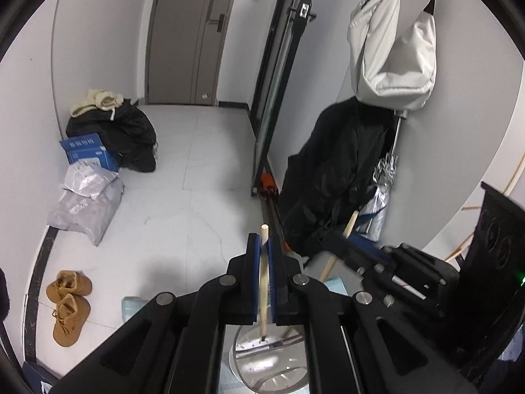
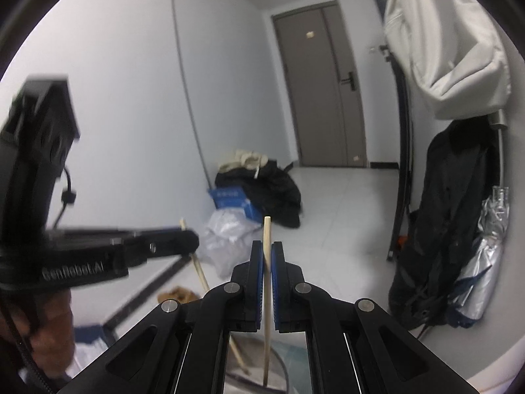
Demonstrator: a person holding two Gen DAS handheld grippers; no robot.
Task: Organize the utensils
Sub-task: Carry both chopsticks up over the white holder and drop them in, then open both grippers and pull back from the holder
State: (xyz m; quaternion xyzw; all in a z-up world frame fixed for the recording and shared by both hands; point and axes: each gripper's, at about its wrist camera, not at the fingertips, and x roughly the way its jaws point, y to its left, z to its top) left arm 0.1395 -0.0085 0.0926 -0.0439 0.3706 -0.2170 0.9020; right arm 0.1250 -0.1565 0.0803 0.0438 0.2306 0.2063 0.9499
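Left gripper: jaws closed on a wooden-handled utensil; the handle stands between the blue pads, its lower end over a round metal container below. Right gripper: jaws closed on a thin wooden stick, which rises above the fingertips and runs down toward the container rim. Background: brown boots on the pale floor at far left, a grey door beyond.
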